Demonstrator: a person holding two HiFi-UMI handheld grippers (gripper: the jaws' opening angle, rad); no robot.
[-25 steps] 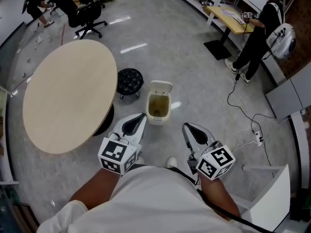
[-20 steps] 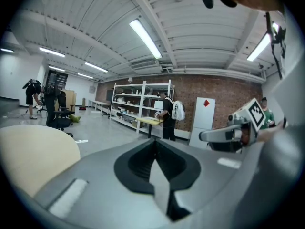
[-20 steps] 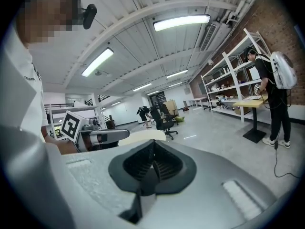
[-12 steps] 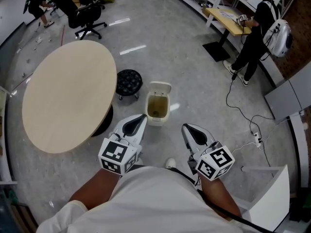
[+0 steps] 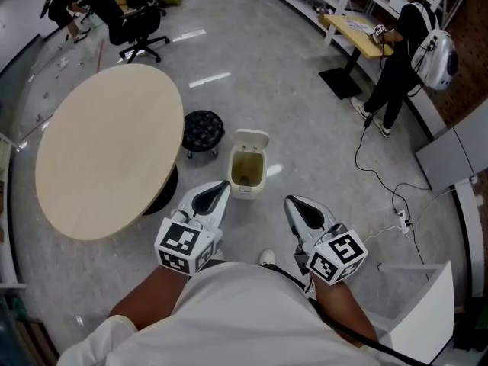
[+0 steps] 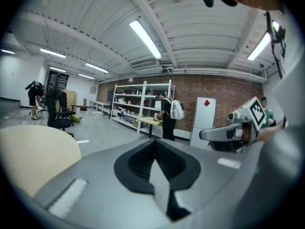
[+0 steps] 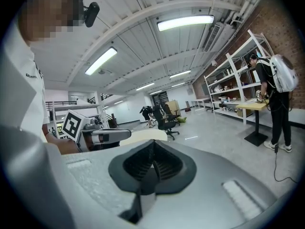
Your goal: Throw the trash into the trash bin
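The cream trash bin (image 5: 248, 166) stands on the grey floor with its lid up, and its inside looks dark and stained. I see no loose trash in any view. My left gripper (image 5: 216, 192) hovers just short of the bin on its left, shut with nothing in it. My right gripper (image 5: 296, 205) is level with it on the right, also shut and empty. In the left gripper view the jaws (image 6: 153, 143) meet in a line. The right gripper view shows its jaws (image 7: 152, 146) closed too. Neither gripper view shows the bin.
A round beige table (image 5: 107, 147) fills the left, with a black stool (image 5: 203, 128) beside the bin. A person with a white backpack (image 5: 415, 48) stands at a desk (image 5: 357, 27) at upper right. Cables (image 5: 381, 175) trail across the floor on the right. A black office chair (image 5: 137, 23) sits behind the table.
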